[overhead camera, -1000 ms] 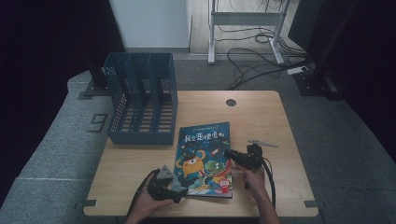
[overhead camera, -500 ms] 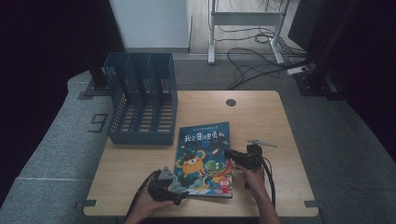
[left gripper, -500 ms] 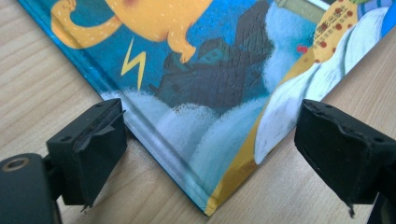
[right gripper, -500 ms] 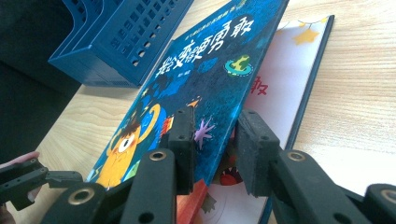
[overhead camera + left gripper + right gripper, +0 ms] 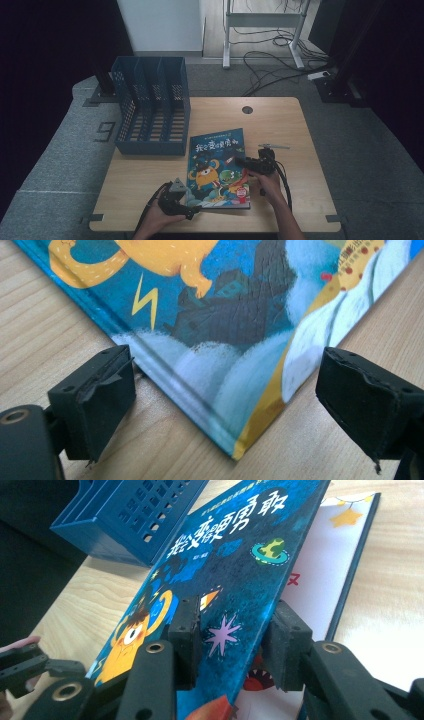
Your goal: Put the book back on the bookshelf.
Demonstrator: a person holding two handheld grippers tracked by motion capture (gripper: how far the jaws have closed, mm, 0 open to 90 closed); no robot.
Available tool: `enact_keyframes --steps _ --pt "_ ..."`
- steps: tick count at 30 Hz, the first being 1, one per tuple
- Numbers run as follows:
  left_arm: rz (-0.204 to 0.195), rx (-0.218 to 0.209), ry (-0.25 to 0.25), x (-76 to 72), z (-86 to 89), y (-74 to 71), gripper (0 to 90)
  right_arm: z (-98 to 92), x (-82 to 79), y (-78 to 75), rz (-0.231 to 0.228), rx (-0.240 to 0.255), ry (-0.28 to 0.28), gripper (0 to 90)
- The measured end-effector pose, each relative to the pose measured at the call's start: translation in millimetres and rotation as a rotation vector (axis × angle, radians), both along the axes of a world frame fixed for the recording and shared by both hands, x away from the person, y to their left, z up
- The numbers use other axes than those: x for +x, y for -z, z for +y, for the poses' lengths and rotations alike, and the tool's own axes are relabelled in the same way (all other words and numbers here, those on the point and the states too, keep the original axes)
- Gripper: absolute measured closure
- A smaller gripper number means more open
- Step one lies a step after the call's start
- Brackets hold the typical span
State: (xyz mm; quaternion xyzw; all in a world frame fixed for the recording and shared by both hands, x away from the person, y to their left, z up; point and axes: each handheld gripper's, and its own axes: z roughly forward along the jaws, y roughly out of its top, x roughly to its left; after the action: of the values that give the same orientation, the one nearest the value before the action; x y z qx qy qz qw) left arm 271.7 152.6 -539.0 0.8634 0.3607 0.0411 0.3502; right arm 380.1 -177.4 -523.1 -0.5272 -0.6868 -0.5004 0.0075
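Observation:
A blue picture book with a cartoon monster cover lies on the wooden table. My left gripper is at its near left corner. In the left gripper view that corner lies flat between the jaws of my left gripper, which have just opened a little wider and touch nothing. My right gripper reaches in from the book's right edge. Its jaws have just been opening, and the raised front cover slants loosely between them at my right gripper. A white inner page shows underneath.
A blue slotted file organizer stands at the table's back left, just beyond the book, and its corner appears in the right gripper view. A round cable hole sits near the far edge. Bare wood stretches to the right of the book.

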Motion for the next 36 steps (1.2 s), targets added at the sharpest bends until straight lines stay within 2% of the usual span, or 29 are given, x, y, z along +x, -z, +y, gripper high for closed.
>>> enact_keyframes --steps 4,5,14,20,25,29,32,36 --pt "-0.004 -0.001 -0.005 0.2 -0.6 0.3 8.6 1.4 5.8 -4.3 0.011 0.010 -0.005 63.9" --pt "-0.004 -0.003 -0.007 0.2 -0.9 0.5 8.6 0.8 6.3 -6.5 0.015 0.029 -0.007 66.0" --pt "0.016 -0.043 -0.018 1.6 0.3 1.0 5.9 -1.3 3.0 -16.1 -0.009 0.103 -0.023 72.4" --pt "0.017 -0.046 0.009 -0.4 -1.5 -0.3 6.8 -2.6 -3.8 -23.1 -0.031 0.086 -0.024 72.5" --pt "-0.001 -0.009 0.012 -3.2 -6.4 1.0 5.5 -2.9 -4.9 -23.7 -0.034 0.078 -0.024 72.1" --pt "-0.010 -0.003 0.006 -3.2 -7.1 1.6 5.7 -2.4 -4.8 -24.1 -0.039 0.074 -0.026 70.7" --pt "-0.010 -0.006 0.009 -2.9 -6.6 1.7 5.8 -0.7 -3.8 -24.7 -0.056 0.039 -0.049 67.2" --pt "-0.005 -0.011 0.015 -2.1 -5.3 1.6 5.8 4.3 6.2 -23.7 -0.041 0.025 -0.080 64.5"
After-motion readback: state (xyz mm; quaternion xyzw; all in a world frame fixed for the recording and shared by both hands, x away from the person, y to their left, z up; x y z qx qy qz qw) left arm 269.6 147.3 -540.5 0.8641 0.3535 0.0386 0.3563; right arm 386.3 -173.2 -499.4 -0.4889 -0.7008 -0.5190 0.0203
